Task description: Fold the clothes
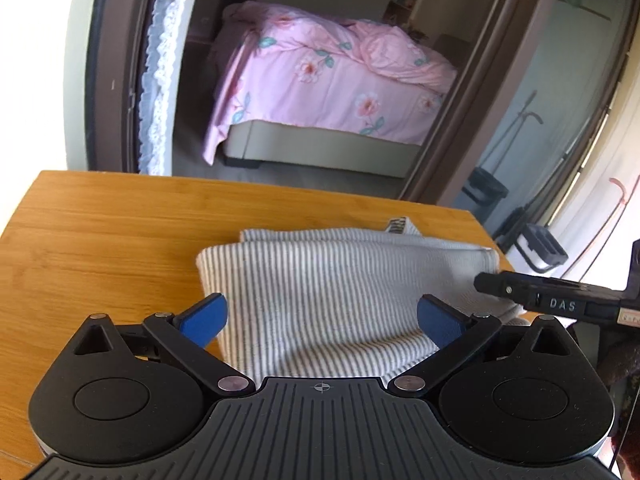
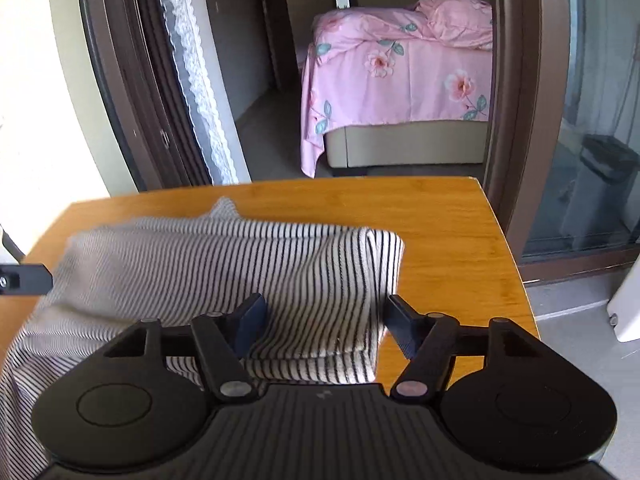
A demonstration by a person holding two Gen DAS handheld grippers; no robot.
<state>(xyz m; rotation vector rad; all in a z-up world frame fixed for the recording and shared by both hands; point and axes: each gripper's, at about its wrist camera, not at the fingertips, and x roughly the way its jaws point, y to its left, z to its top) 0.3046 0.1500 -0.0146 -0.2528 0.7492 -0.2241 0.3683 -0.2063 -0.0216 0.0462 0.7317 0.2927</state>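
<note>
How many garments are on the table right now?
1: a striped garment, folded, lying on the wooden table in front of both grippers. Another could be hidden under it.

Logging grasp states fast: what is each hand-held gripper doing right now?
Left hand-held gripper: open, holding nothing, over the striped garment.
Right hand-held gripper: open, straddling the garment's folded edge, not clamped.

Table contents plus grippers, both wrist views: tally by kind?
Striped garment, folded, on the wooden table: 1
Grippers: 2, the left gripper and right gripper, both open over the garment
Total: 3
</note>
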